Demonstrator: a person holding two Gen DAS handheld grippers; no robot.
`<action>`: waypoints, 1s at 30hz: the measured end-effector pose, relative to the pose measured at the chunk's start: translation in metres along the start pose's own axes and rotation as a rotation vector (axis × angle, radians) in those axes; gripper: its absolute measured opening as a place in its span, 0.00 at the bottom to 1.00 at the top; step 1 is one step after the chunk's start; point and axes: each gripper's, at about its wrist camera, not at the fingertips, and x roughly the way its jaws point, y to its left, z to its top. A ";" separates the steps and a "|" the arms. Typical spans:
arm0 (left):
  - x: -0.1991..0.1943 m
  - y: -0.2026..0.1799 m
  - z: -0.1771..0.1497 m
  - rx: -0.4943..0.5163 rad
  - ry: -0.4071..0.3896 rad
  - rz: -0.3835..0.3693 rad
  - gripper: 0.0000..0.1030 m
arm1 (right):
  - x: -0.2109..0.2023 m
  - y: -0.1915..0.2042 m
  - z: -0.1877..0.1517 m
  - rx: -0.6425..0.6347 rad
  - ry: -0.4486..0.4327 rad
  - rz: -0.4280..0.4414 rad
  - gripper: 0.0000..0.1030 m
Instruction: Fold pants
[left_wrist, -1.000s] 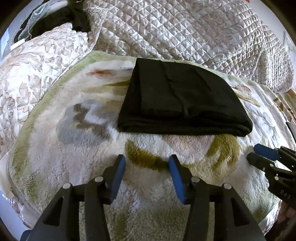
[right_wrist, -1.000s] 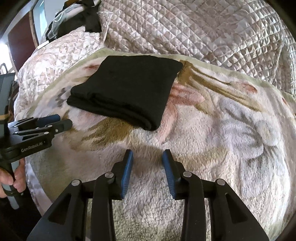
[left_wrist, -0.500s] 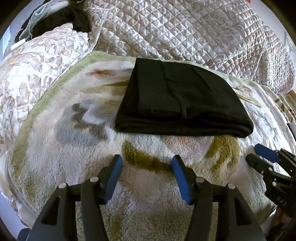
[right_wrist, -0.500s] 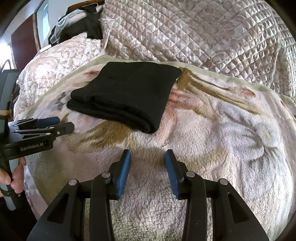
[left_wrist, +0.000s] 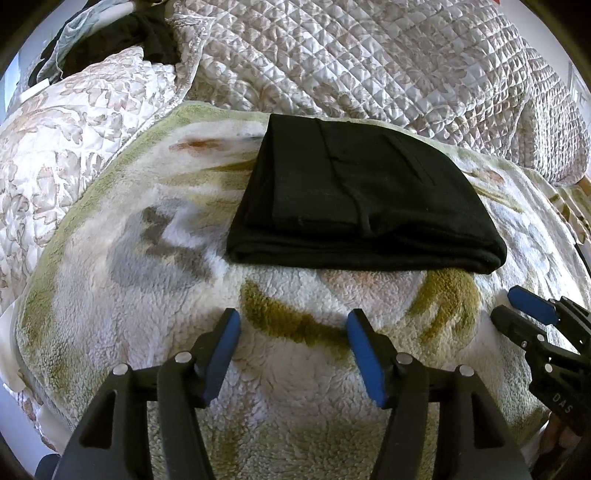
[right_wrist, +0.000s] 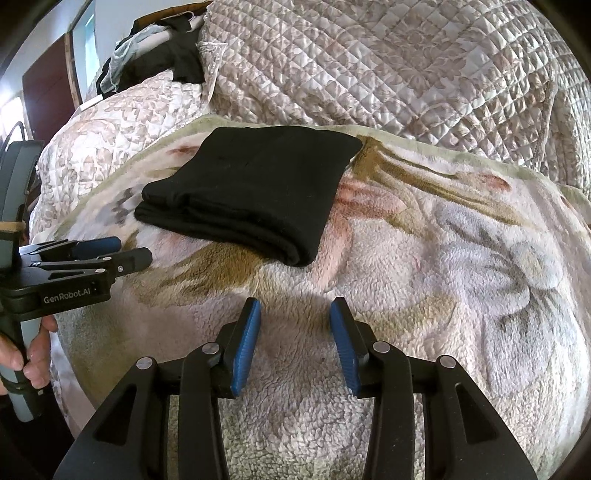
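Folded black fabric pants (left_wrist: 364, 199) lying on fleecy floral blanket (left_wrist: 295, 387), left tool (left_wrist: 293, 341) opening, empty, body lettered "GenRobot.AI", right tool (right_wrist: 294, 341) moderately spread, empty, "DAS" lettering cut off, dark clothes heap (right_wrist: 173, 59) indistinct.

The folded pants (left_wrist: 362, 199) lie on the fleece blanket (left_wrist: 155, 295) spread over the bed, close to the blanket's far edge, with the quilted cover (left_wrist: 369, 62) rising behind them and a heap of clothes (right_wrist: 162, 62) at the bed's far left corner. The left gripper (left_wrist: 293, 347) and right gripper (right_wrist: 293, 343) hover side by side over the blanket's near edge, well short of the pants, left gripper before their near fold, right gripper off their right end
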 end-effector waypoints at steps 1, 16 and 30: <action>0.000 -0.001 0.000 0.001 0.001 0.001 0.62 | 0.000 0.000 0.000 0.000 0.000 0.000 0.39; 0.001 -0.001 0.000 0.003 0.003 0.001 0.65 | 0.000 0.000 0.000 0.002 -0.001 0.000 0.39; 0.002 -0.005 0.001 0.018 0.020 -0.011 0.73 | -0.001 0.000 -0.001 0.005 -0.003 0.001 0.40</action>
